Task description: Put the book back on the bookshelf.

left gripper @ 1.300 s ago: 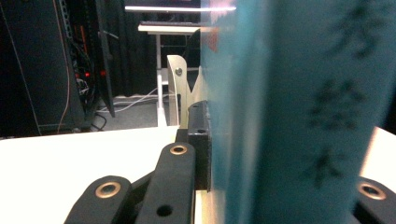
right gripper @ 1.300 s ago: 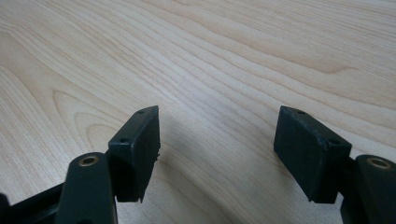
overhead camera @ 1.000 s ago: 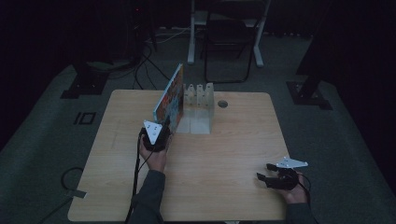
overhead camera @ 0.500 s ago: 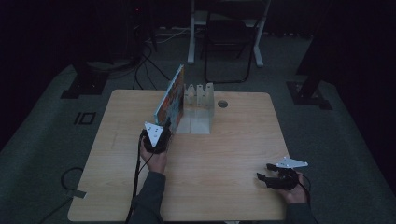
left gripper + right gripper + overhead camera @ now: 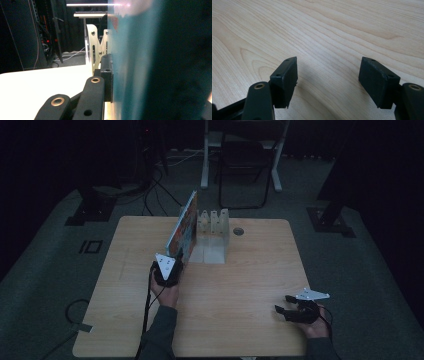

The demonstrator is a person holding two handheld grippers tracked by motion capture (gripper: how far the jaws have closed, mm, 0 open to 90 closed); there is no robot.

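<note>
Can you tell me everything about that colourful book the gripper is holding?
The book is thin and flat, with a bright orange and red picture cover; up close in the left gripper view its other face looks teal and glossy. It stands on edge on the wooden table, leaning a little, next to a pale slotted rack. The left gripper is shut on its near end, one black pad flat against the cover. Whether the book touches the rack is unclear.
</note>
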